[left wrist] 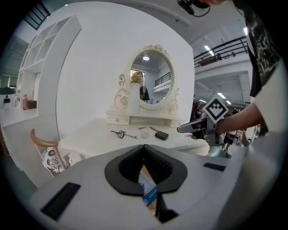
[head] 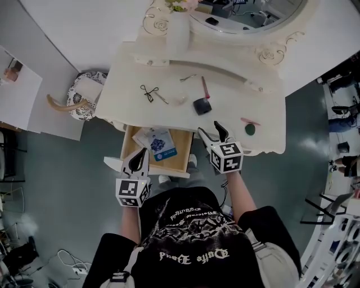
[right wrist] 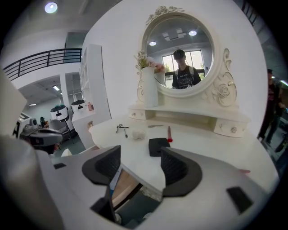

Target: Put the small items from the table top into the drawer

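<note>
On the white vanity table [head: 236,90] lie a black eyelash curler [head: 148,91], a small metal clip [head: 188,77], a white wad [head: 180,100], a red pen [head: 206,87], a black square compact [head: 202,106] and a green round item [head: 250,129]. The wooden drawer [head: 181,154] stands open under the table's front edge, with a blue-and-white packet [head: 158,142] inside. My right gripper [head: 214,133] hovers open at the table's front edge just short of the compact [right wrist: 157,146], with nothing between its pads. My left gripper [head: 139,160] is shut and empty above the drawer's near edge.
An oval mirror [head: 247,17] and a white vase [head: 178,34] stand at the table's back. A patterned stool [head: 84,95] sits left of the table. The person's shoes [head: 164,180] show below the drawer. A pink strip [head: 249,120] lies beside the green item.
</note>
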The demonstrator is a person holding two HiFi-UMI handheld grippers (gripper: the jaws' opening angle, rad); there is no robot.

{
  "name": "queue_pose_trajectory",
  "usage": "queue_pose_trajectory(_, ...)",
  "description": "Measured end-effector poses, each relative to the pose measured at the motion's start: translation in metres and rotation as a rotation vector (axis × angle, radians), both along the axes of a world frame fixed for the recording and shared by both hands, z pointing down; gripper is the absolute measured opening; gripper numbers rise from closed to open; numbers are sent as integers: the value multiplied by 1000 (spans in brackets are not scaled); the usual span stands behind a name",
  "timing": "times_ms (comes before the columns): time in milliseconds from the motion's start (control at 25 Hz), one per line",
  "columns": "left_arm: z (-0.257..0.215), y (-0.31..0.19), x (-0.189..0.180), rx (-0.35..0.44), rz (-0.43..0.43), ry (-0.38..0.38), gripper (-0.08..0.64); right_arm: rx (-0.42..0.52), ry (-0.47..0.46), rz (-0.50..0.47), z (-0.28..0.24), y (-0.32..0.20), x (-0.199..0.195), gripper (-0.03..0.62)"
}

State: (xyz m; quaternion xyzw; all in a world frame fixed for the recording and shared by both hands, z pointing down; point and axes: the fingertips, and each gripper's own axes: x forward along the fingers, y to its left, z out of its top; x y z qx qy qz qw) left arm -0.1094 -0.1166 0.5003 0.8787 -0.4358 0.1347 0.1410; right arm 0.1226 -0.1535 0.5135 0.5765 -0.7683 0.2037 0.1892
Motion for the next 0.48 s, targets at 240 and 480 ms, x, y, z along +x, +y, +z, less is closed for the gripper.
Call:
queue_pose_trajectory(240,3,-2,0,-25,-53,-13,15,-29,3,-6,6,-34,11,299)
queue_pose_trajectory(480,4,-6,-1,-40,-103,-26,15,-74,15,-17,18,-59,12,334)
